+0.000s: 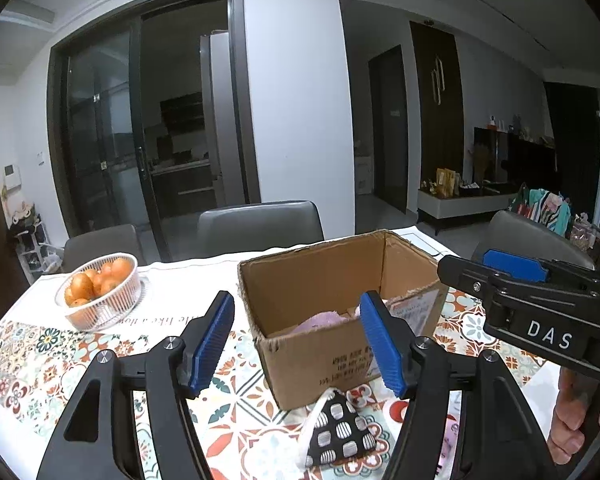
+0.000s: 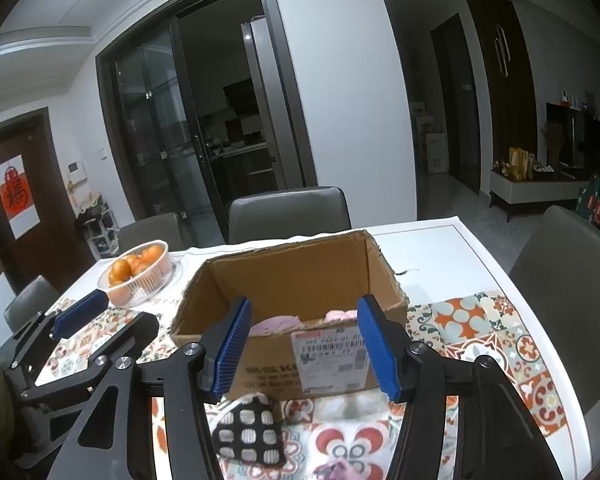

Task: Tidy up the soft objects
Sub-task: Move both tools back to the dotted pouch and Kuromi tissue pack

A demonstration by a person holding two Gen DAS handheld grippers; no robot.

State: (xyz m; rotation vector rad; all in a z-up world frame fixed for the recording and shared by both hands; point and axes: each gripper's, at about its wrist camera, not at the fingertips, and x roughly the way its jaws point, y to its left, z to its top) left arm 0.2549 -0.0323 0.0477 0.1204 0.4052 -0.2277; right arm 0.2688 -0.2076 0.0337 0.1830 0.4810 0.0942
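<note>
Already, some of the sorting is showing as done: pink soft items (image 2: 278,325) are lying inside the box (image 1: 320,280), which is sitting just ahead of both claws on the patterned surface (image 1: 40,364). Both claws are hanging side by side, angled down toward the box's near wall. The left claw (image 1: 298,344) is standing wide with nothing between its blue pads, and the right claw (image 2: 308,346) is likewise standing apart and gripping nothing. Just beneath and between the fingers of each claw, short of the box, a black pouch with white checks (image 2: 249,432) is lying on the surface, touching neither claw, so it is still waiting to be gathered. Near the right claw's lower edge, something pink and pale (image 2: 340,470) is also resting on the surface, though it is too cut off to tell what it is. Off beyond the left claw's left finger, a basket of oranges (image 1: 100,294) is sitting well apart from the box and is probably no part of the job. By my judgement the work is partly through: the box is holding at least a couple of soft things, and at least the checked pouch, likely the pink scrap too, is remaining outside.
</note>
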